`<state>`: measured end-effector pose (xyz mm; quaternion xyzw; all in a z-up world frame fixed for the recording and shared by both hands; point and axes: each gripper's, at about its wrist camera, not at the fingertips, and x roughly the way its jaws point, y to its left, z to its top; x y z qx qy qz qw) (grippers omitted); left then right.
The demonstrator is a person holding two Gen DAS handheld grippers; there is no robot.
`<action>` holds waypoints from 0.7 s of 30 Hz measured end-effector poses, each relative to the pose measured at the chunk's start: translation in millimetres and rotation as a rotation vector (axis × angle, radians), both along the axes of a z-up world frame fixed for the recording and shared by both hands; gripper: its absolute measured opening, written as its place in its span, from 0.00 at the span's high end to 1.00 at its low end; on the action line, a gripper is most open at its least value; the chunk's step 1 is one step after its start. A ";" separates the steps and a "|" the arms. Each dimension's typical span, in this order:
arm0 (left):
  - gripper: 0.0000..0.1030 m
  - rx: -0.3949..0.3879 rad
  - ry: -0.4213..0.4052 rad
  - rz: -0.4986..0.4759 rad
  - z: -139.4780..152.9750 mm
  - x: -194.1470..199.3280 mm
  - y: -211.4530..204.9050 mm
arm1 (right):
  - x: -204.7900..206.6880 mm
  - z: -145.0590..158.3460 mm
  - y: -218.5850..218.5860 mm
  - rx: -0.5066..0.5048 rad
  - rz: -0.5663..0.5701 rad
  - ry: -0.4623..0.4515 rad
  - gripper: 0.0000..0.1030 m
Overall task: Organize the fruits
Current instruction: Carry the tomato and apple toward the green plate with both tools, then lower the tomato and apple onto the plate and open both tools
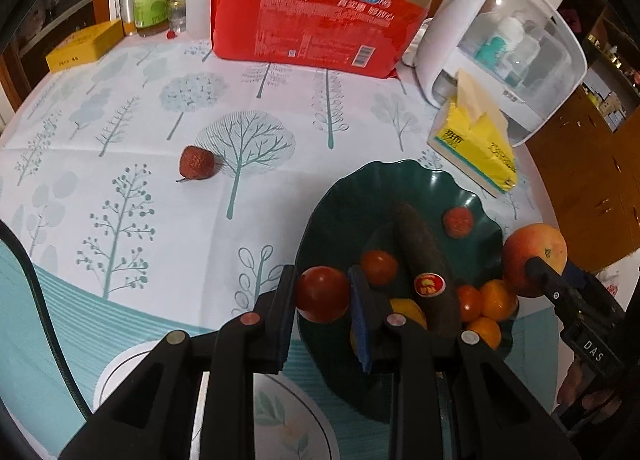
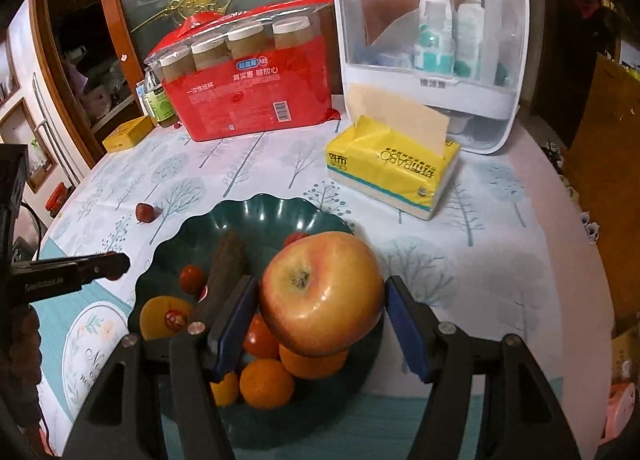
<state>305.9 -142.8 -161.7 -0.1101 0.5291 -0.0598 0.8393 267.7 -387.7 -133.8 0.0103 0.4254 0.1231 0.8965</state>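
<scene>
My left gripper point(image 1: 321, 278) is shut on a small red tomato point(image 1: 322, 294), held just left of the dark green scalloped plate point(image 1: 400, 179). On the plate lie a dark banana with a sticker point(image 1: 424, 260), tomatoes, oranges and a lychee point(image 1: 458, 221). My right gripper point(image 2: 320, 286) is shut on a big red-yellow apple point(image 2: 322, 294), hanging over the plate point(image 2: 256, 205). A second lychee point(image 1: 196, 162) lies alone on the tablecloth, left of the plate. In the right wrist view the left gripper point(image 2: 116, 264) shows at the plate's left edge.
A red pack of paper cups point(image 1: 320, 19) stands at the back. A yellow tissue pack point(image 2: 392, 167) and a white storage box point(image 2: 432, 51) stand behind the plate to the right. Bottles and a yellow box point(image 1: 84, 45) are at the back left.
</scene>
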 end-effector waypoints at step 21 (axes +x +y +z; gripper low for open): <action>0.70 -0.010 0.042 -0.021 -16.1 12.9 -6.5 | 3.9 -6.5 25.4 0.001 0.078 -0.037 0.36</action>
